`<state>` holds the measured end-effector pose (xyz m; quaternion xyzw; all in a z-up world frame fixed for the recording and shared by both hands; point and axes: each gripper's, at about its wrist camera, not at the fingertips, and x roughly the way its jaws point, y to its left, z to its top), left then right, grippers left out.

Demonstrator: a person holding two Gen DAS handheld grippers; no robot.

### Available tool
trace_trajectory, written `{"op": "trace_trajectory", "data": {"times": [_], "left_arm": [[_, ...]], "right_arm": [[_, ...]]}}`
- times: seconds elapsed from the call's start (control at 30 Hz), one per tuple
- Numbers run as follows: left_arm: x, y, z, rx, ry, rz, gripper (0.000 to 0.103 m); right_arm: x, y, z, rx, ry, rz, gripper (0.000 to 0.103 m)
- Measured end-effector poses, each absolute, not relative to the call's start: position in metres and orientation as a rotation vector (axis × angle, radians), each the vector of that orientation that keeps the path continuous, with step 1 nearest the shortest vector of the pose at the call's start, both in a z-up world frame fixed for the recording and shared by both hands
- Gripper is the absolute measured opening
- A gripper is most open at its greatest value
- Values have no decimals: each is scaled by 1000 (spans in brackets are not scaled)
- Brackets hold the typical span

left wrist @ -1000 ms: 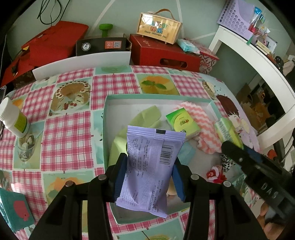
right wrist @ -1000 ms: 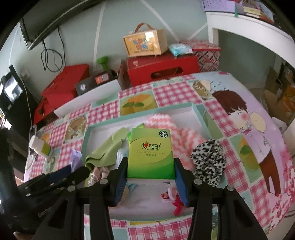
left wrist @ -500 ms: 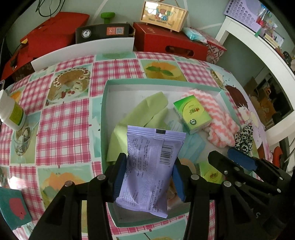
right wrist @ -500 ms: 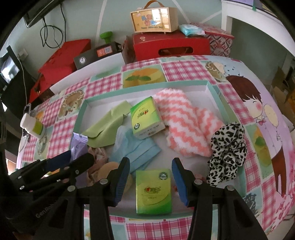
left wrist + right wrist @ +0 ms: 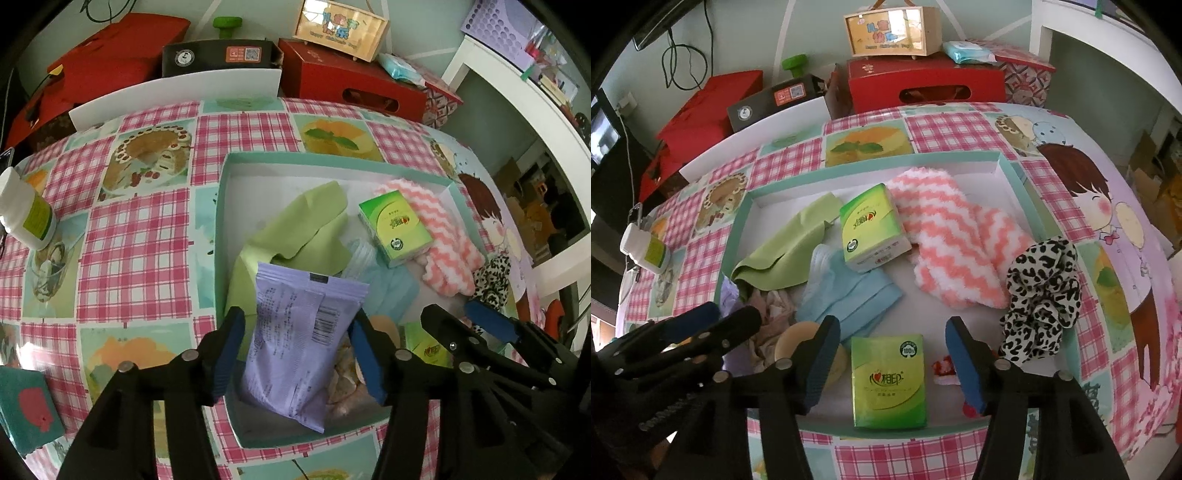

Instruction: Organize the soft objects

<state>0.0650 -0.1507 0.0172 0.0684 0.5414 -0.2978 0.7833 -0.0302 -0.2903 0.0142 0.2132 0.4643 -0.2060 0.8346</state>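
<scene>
A purple packet [image 5: 295, 343] leans down into the front left corner of the teal-rimmed tray [image 5: 221, 221]. It sits between the fingers of my left gripper [image 5: 297, 317], whose jaws are opening, with a gap at the left pad. A green tissue pack [image 5: 888, 380] lies flat at the tray's front edge. My right gripper [image 5: 893, 323] straddles it, jaws opening, with clear gaps on both sides. Also in the tray lie a green cloth [image 5: 783, 247], a second green tissue pack [image 5: 871, 232], a blue mask [image 5: 849, 295] and a pink zigzag sock [image 5: 953, 251].
A leopard-print scrunchie [image 5: 1041, 291] rests at the tray's right rim. A white bottle [image 5: 26, 214] and a teal card [image 5: 26, 413] sit on the checked tablecloth to the left. Red boxes [image 5: 347, 81] line the back, and a white shelf [image 5: 517, 85] stands at the right.
The right gripper lowered the green tissue pack into the tray, let it go and spread wider. The left gripper's jaws widened and the purple packet tipped down into the tray.
</scene>
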Motion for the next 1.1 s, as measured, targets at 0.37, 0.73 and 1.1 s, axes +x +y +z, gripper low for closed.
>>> {"op": "trace_trajectory", "data": {"times": [0.37,0.73,1.1], "left_arm": [[68,-135,41,88,1122,-647,60],[81,-108,33,86,1113,-486,86],[84,-78,20,108,1103,-339,99]], "right_arm": [[-30,-288,22,431,964,-440,69],[-24,-283,18,401,999,-445,86],[-24,-279,20,387,985,-429,103]]}}
